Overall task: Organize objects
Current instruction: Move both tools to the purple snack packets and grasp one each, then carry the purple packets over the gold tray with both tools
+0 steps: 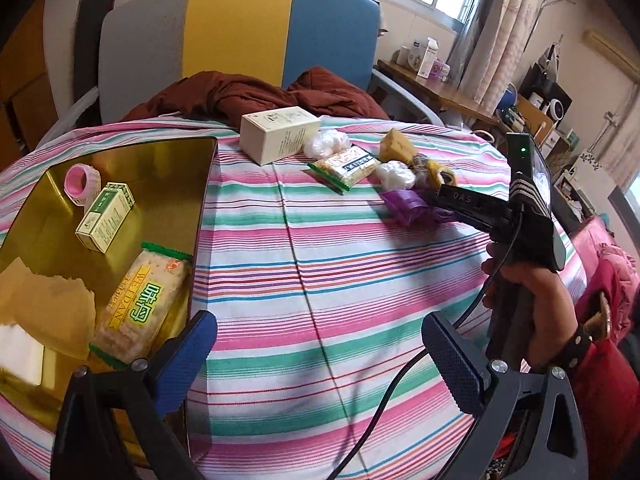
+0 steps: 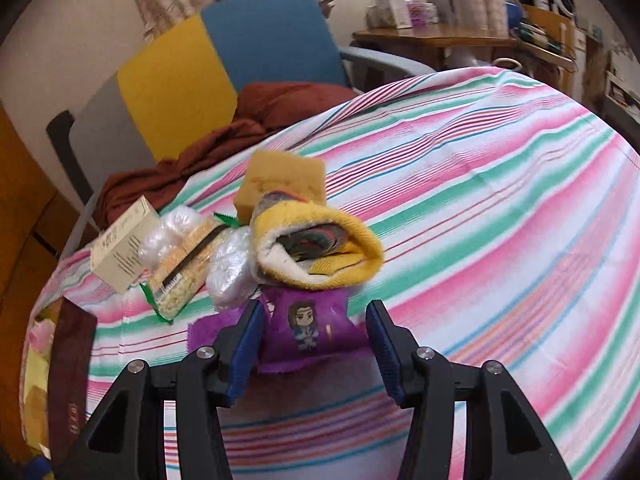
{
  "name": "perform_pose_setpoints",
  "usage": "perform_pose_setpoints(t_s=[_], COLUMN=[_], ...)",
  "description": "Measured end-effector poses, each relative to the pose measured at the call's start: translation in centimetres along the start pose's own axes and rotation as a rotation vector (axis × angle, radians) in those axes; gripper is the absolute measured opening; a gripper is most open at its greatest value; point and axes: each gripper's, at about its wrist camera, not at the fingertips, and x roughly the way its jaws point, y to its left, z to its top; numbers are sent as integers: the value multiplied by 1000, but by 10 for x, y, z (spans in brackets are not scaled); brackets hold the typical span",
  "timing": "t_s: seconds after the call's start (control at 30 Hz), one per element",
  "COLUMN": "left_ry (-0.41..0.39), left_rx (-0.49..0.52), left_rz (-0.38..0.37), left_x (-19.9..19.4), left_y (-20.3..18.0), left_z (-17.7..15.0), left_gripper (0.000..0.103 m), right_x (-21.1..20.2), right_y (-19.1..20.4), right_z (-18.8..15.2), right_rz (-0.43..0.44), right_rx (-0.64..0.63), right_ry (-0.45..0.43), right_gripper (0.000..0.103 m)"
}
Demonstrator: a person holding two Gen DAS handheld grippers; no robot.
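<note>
One purple packet (image 2: 308, 330), cartoon figure printed, jagged edges, glossy

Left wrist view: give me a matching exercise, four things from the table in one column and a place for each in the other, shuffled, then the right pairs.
Things:
1. pink tape roll
2. purple packet
3. big cream box
4. yellow sponge

Places:
A. on the striped cloth, nearest the chair
B. inside the gold tray, beside a small green-and-white box
C. at the fingertips of the right claw
D. at the far end of the pile, behind a rolled yellow cloth

Pairs: 1-B, 2-C, 3-A, 4-D
</note>
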Motion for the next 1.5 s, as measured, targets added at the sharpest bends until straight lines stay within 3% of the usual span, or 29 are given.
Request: perform_pose_setpoints(t_s=[0.43,0.7,0.9,1.03,1.1,1.13,1.23,1.3,1.5], left_ry=[22,59,107,79,68,66,13,-7,-35], left_rx=[20,55,71,67,82,88,159,146,138], left_rz=[-17,4,13,13,36,26,57,30,-1], left_x=[37,95,147,162,169,173,173,169,157], left_y=[-27,-63,-91,-101,-103,-102,-101,-93,-79], left_z=[30,60,78,87,88,87,80,78,68], left_gripper=[103,103,103,102,88,73,59,52,49], right_x=[-16,-47,-51,-51,-50,-51,-51,-51,-49], right_y=[-10,-38,-51,-50,-51,-51,-52,-51,-49], right_z=[-22,-44,-54,-55,-55,-56,-56,-57,-57], right_rz=[-29,-146,-144,-148,-142,-138,-134,-137,-144], right_rx=[-35,44,120,118,122,125,128,126,119], right_ry=[-39,-136,-168,-174,-177,-179,-183,-184,-185], right_gripper=[43,42,42,42,42,42,42,42,42])
